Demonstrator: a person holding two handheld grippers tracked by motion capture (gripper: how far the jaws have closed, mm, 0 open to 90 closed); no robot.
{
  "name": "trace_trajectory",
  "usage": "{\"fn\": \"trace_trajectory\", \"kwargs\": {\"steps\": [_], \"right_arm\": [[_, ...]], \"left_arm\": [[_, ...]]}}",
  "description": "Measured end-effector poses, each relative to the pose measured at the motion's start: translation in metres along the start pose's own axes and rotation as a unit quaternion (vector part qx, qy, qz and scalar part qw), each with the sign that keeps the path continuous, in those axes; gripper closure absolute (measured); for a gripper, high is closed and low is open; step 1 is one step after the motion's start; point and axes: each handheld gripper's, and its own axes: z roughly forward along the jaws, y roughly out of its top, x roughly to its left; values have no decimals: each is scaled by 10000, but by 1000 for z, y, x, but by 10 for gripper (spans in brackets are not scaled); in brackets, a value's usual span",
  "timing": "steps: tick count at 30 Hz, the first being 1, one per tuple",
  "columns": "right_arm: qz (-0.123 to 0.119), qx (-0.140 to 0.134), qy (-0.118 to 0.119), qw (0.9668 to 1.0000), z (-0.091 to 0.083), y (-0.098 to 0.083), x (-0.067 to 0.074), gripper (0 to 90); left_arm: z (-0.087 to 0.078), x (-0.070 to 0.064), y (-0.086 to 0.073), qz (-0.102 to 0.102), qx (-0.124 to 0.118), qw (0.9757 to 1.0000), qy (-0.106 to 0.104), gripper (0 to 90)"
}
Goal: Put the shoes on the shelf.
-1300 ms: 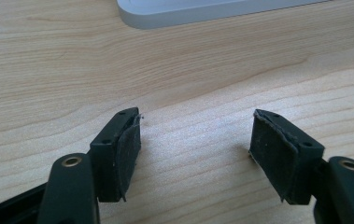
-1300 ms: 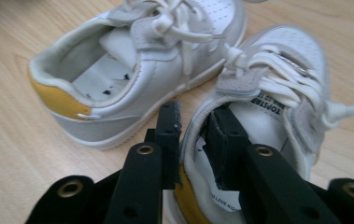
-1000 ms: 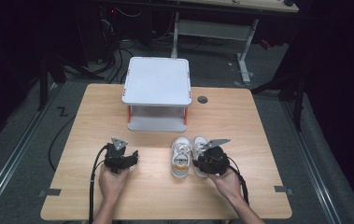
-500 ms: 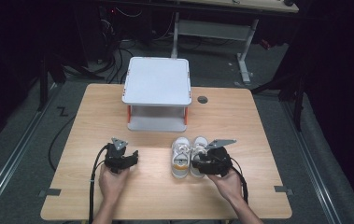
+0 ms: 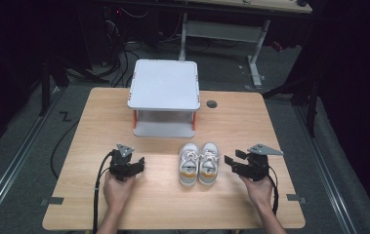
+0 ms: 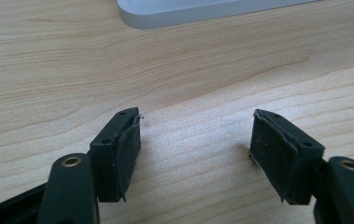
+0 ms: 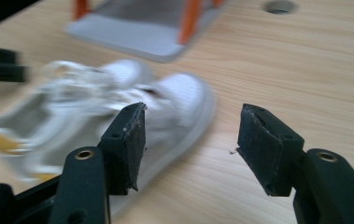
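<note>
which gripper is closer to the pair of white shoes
Right. The right gripper sits open just beside the shoes; the left gripper rests farther off on their other side.

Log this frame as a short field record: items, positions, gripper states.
surface: light wooden table
shoes: pair of small white sneakers with yellow heels, side by side, toes toward the stand
stand: white two-tier plastic stand with orange legs, behind the sneakers
left hand-held gripper: open, over bare wood
right hand-held gripper: jaws have just been opening, nothing between them, beside and apart from the sneakers
</note>
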Motion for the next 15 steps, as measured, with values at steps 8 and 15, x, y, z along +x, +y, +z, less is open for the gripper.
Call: {"fn": "trace_trajectory", "kwargs": {"steps": [8,15], "right_arm": [[429,320,-1029,9933,10,-29,-51,394],[369,647,-1647,9835,19,-37,-67,394]], "left_arm": [[0,-1,0,47,5,10000,27,336],[1,-4,1,-50,16,9999,128,321]]}}
